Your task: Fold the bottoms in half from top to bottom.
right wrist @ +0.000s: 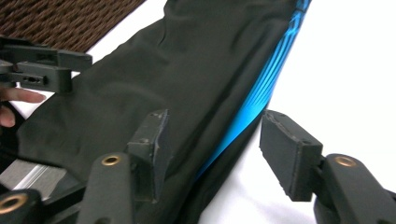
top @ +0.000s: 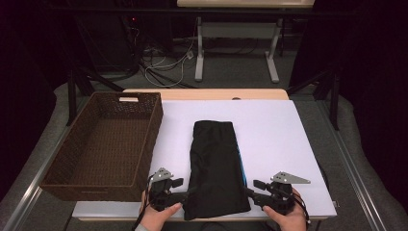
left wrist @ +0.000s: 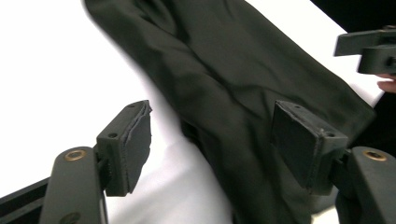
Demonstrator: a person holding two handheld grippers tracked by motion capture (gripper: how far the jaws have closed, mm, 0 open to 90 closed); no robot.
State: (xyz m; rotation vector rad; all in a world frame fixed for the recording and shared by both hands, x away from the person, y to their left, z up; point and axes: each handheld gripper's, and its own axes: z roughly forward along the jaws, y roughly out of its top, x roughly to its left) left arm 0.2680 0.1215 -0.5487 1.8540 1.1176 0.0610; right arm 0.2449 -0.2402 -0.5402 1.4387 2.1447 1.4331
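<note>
Your left gripper and right gripper both stand open, gripping nothing, flanking the near end of the folded black cloth with a blue stripe on the white table. The brown woven rectangular basket sits just left.

**Clearance: right and far open, left walled off**

Wicker basket takes the whole left edge of the surface; its tall walls block any low sideways pass there, though its inside is reachable from above. The folded black garment lies down the middle, flat, easy to cross over. Right of it is bare white all the way to the far edge. Between basket and garment runs a narrow bare lane. Left tongs and right tongs crowd the near corners of the garment.
</note>
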